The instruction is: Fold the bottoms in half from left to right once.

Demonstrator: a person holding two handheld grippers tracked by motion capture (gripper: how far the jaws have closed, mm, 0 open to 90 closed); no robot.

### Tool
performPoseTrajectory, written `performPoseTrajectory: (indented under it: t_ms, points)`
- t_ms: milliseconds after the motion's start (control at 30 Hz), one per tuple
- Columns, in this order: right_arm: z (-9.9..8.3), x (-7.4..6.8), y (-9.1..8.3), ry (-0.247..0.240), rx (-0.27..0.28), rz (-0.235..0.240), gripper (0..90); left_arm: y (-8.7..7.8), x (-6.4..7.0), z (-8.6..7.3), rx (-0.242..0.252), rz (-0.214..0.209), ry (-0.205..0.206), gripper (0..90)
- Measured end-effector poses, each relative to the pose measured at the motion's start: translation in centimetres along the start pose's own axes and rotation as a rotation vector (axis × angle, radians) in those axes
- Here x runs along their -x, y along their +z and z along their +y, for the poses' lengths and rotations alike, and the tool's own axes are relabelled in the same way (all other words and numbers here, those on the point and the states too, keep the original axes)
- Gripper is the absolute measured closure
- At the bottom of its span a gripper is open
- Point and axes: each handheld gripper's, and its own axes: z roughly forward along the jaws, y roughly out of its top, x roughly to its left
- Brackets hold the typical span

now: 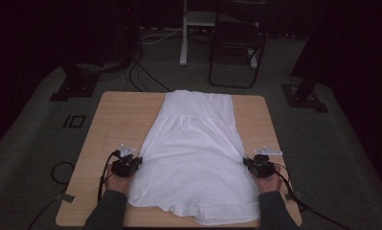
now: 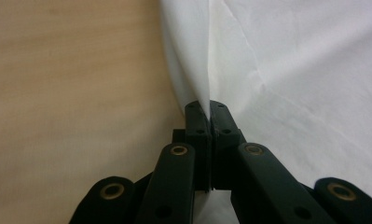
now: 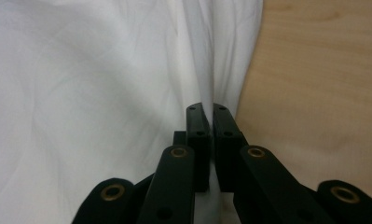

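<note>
White dress (image 1: 196,153) lies flat on wooden counter (image 1: 117,120), top end far, hem near person. Left gripper (image 1: 131,163) clenched on dress's left side edge; fingers (image 2: 196,122) pinch thin fold of cloth. Right gripper (image 1: 252,164) clenched on right side edge, same way.

Step looks like fold or lift, hard to be sure in dim light. Do it well: keep both pinches tight, lift both sides together, same height, no tugging, cloth kept smooth.

Count: one dress, two grippers, one counter, one chair (image 1: 236,48) behind.
</note>
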Motion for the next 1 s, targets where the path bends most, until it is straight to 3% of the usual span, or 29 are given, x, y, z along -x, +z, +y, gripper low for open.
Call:
performPoseTrajectory:
  t_ms: [167,367,433,567,600,667,767,867,1000]
  points:
    - [-2.3,-1.3,-2.5,-0.019,-0.022,0.003,87.9,-2.3,1.1,-1.9,-0.014,-0.013,0.009,88.8]
    - [-5.3,-1.8,-5.5,0.024,-0.027,0.057,87.9,-5.3,3.0,-5.0,-0.030,-0.051,0.032,88.7]
    - [-6.1,-2.0,-6.3,0.034,-0.031,0.067,87.8,-6.0,3.7,-5.8,-0.040,-0.057,0.038,88.7]
    - [-6.6,-2.8,-7.3,0.006,-0.061,0.068,86.3,-6.5,4.2,-6.4,-0.045,-0.051,0.058,87.0]
    - [-6.5,-3.0,-7.4,-0.008,-0.063,0.069,81.8,-6.6,4.1,-6.3,-0.037,-0.055,0.049,81.1]
    - [-5.9,-3.0,-7.7,-0.030,-0.043,0.097,61.5,-6.5,3.7,-6.0,0.000,-0.057,0.031,60.7]
    - [-4.1,-2.9,-7.8,-0.040,0.028,0.097,47.1,-6.4,2.7,-4.5,0.064,-0.040,-0.004,49.0]
    - [-1.5,-3.0,-7.0,-0.083,0.081,0.087,42.9,-5.7,2.0,-2.1,0.110,-0.024,-0.011,45.4]
    - [2.3,-3.3,-4.0,-0.128,0.099,0.099,42.4,-3.5,2.2,0.6,0.135,-0.046,-0.006,45.0]
